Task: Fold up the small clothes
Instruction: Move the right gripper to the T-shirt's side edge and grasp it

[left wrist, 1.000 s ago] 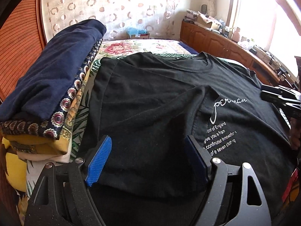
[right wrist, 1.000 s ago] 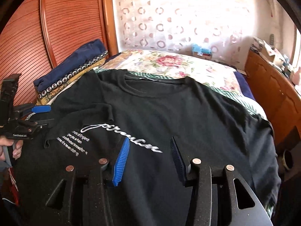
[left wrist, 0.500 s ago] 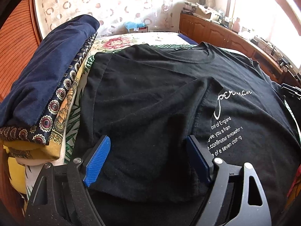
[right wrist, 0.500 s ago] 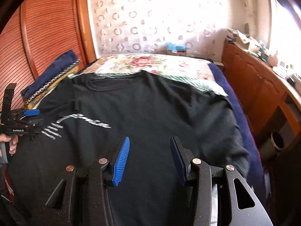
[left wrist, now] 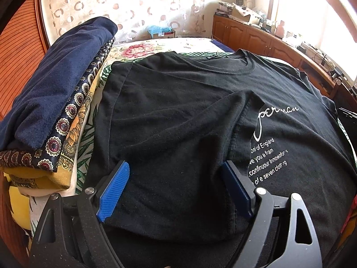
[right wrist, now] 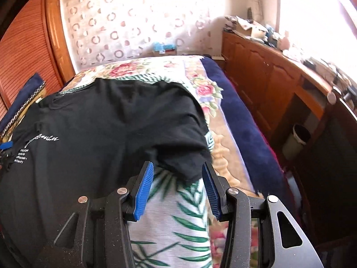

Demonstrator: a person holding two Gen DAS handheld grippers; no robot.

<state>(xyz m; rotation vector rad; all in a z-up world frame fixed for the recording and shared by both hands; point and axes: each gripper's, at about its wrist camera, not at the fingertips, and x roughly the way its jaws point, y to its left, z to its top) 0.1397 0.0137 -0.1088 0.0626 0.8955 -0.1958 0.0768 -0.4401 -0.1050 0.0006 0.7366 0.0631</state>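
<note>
A black T-shirt (left wrist: 178,111) with white lettering lies spread on the bed, its left side and sleeve folded over onto the chest. My left gripper (left wrist: 176,174) is open and empty, hovering just above the folded-over part. In the right wrist view the shirt (right wrist: 100,129) fills the left half, and its right sleeve (right wrist: 185,160) lies on the leaf-print sheet. My right gripper (right wrist: 177,174) is open and empty, its blue pads on either side of that sleeve's end. The left gripper's blue tip (right wrist: 5,145) shows at the far left edge.
A stack of folded clothes (left wrist: 55,102), navy on top, sits left of the shirt. The floral bedspread (right wrist: 142,67) runs to the far wall. A wooden cabinet (right wrist: 267,73) and a small bin (right wrist: 296,140) stand right of the bed, past its blue edge (right wrist: 245,122).
My right gripper has swung right, from over the shirt's chest to its right sleeve at the bed's edge. The left gripper has stayed over the folded part, still open.
</note>
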